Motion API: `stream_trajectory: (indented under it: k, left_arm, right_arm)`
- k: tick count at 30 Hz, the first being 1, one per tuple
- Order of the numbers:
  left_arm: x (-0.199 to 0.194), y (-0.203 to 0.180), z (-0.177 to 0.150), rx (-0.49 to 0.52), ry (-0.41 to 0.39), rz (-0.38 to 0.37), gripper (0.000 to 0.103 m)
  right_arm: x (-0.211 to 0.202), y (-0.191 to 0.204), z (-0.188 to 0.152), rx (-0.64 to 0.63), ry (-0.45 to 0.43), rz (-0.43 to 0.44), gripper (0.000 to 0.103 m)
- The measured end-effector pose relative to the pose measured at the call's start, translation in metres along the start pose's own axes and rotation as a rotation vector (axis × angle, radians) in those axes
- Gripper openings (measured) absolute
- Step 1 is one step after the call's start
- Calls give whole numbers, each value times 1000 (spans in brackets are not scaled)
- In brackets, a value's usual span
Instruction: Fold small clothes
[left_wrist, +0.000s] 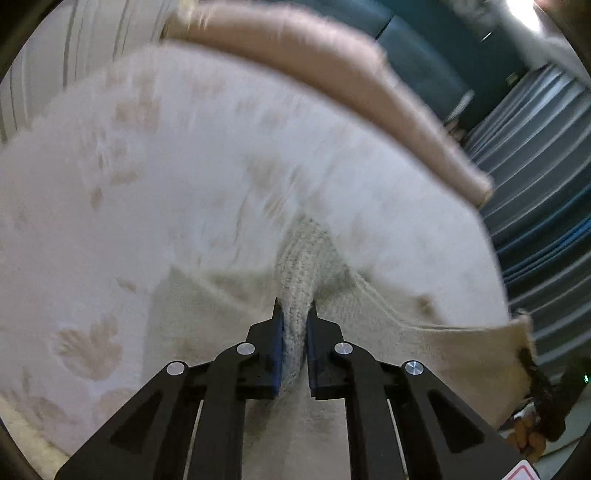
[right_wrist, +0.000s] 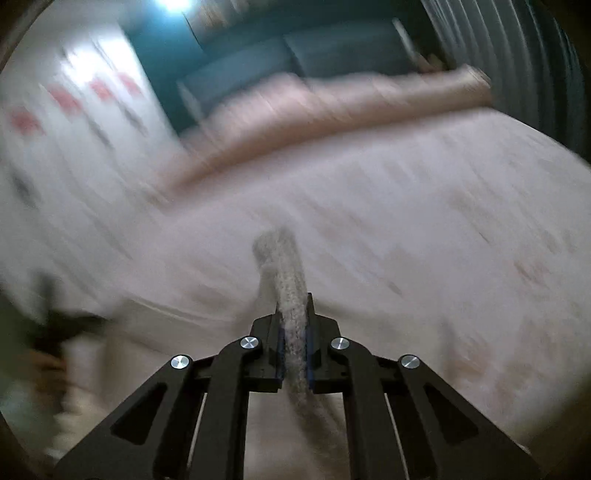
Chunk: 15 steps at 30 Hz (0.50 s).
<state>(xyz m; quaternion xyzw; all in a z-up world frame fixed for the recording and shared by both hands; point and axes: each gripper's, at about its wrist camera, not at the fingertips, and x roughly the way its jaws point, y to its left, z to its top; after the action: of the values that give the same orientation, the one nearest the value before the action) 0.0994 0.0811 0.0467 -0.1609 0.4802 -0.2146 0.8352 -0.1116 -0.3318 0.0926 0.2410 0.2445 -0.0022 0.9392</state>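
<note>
Left gripper (left_wrist: 295, 328) clamped on garment (left_wrist: 424, 354) edge; right gripper (right_wrist: 294, 325) likewise pinching it; bed (left_wrist: 184, 166) ahead; fold barely begun, mostly left.

Each wrist view looks forward and down along its own fingers, close over the bed (left_wrist: 184, 166). Both share the bedspread, the pink pillow (left_wrist: 332, 74) at its far edge, and the dark wall behind.

Cream knit garment (left_wrist: 295, 258) pinched between blue pads (left_wrist: 277, 343) of the black gripper (left_wrist: 294, 314), white leaf-print bedspread (left_wrist: 166, 177) ahead, pink blanket (left_wrist: 332, 62) beyond it.
</note>
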Motion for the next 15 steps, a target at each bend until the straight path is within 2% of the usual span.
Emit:
stream_trajectory:
  k: [1, 2, 3, 4, 5, 6, 7, 8, 9, 11, 12, 14, 15]
  left_arm:
    - [-13, -2, 3, 2, -37, 3, 8]
    - [-18, -2, 6, -5, -56, 14, 8]
    - [-11, 0, 9, -8, -47, 34, 8]
    - [6, 2, 11, 2, -18, 58, 8]
    - [23, 7, 9, 11, 15, 86, 8]
    - [50, 13, 4, 17, 79, 145, 8]
    - [68, 18, -3, 16, 130, 188, 7]
    - [73, 20, -6, 4, 146, 208, 7]
    - [69, 20, -9, -13, 135, 186, 7]
    - [54, 13, -8, 2, 75, 169, 7]
    - [53, 11, -8, 23, 60, 182, 7]
    - [67, 14, -6, 50, 80, 209, 9]
    - [81, 18, -6, 52, 114, 231, 9]
  right_arm:
    - [-18, -3, 6, 27, -69, 39, 7]
    - [-23, -8, 8, 44, -90, 11, 7]
    - [-12, -22, 9, 54, -63, -98, 8]
    - [7, -34, 5, 32, 0, -205, 8]
    - [44, -55, -7, 6, 144, -355, 8]
    - [65, -70, -17, 31, 235, -414, 7]
    - [75, -80, -23, 81, 275, -439, 7]
    - [73, -82, -24, 141, 255, -391, 7]
    - [57, -76, -19, 182, 175, -310, 7]
    - [38, -67, -11, 189, 71, -269, 7]
    - [38, -74, -13, 214, 65, -287, 8]
    - [67, -95, -25, 214, 190, -387, 9]
    - [93, -112, -41, 206, 326, -482, 10]
